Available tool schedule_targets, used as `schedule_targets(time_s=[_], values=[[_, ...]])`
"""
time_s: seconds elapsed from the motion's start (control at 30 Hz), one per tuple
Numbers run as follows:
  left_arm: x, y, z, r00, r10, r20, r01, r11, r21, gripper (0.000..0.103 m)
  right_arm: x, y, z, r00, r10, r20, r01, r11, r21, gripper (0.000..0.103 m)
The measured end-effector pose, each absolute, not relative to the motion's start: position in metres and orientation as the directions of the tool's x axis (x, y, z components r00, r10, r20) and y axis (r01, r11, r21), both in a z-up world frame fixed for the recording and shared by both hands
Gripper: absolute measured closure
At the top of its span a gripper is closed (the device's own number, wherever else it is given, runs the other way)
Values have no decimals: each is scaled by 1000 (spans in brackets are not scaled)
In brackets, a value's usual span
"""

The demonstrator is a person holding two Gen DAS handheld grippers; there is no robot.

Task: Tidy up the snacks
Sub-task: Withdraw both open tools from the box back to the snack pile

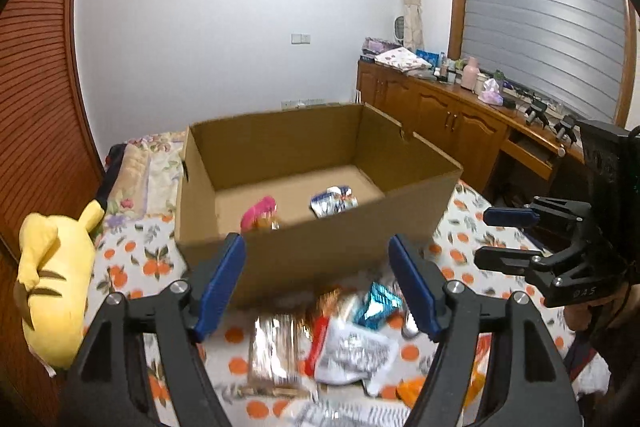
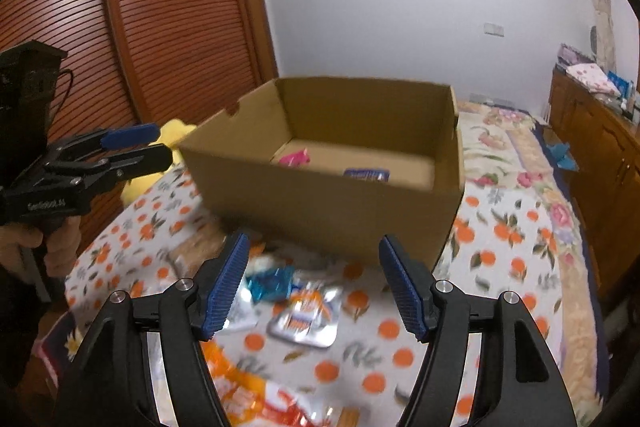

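Observation:
An open cardboard box (image 1: 320,239) stands on the bed, also in the right wrist view (image 2: 328,211). Inside lie a pink packet (image 1: 260,213) and a blue-and-silver packet (image 1: 334,201). Several loose snack packets lie on the bedspread before the box: a teal one (image 1: 376,305), a white one (image 1: 354,353), a brown one (image 1: 276,351), and a silver pouch (image 2: 306,315). My left gripper (image 1: 318,285) is open and empty, above the loose packets. My right gripper (image 2: 312,281) is open and empty, above the teal packet (image 2: 270,281). Each gripper shows in the other's view.
A yellow plush toy (image 1: 52,279) lies at the bed's left edge. A wooden louvred wardrobe (image 2: 152,7) stands on the left. A wooden sideboard (image 1: 452,115) with clutter runs along the right, under a shuttered window.

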State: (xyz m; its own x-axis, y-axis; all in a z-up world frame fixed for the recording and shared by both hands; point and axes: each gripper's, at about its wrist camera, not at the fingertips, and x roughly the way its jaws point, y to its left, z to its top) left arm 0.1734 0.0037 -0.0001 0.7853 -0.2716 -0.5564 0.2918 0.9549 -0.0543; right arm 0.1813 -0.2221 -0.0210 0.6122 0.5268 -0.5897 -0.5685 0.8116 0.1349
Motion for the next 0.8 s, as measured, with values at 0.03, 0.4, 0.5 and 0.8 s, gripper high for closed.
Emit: schedule_targets(time_s=[0.03,0.4,0.5,0.8], values=[[170,3,-3,783,-270,-561,291,955,-54,28,175,-223,-26,605,528,-596,-570,810,138,33],[137,9,-67,740,-225,-634,249,967,-52,28,125,-229,-75,534,523,-664,-599,788,138,33],[128,9,-79,730,-219,-648,243,969,-54,28,118,-228,-87,509,524,-683,-609,780,144,33],[103,4,-94,708,-248,-662,245,964,-99,28,107,-227,-108,483,503,-717,-617,776,129,32]])
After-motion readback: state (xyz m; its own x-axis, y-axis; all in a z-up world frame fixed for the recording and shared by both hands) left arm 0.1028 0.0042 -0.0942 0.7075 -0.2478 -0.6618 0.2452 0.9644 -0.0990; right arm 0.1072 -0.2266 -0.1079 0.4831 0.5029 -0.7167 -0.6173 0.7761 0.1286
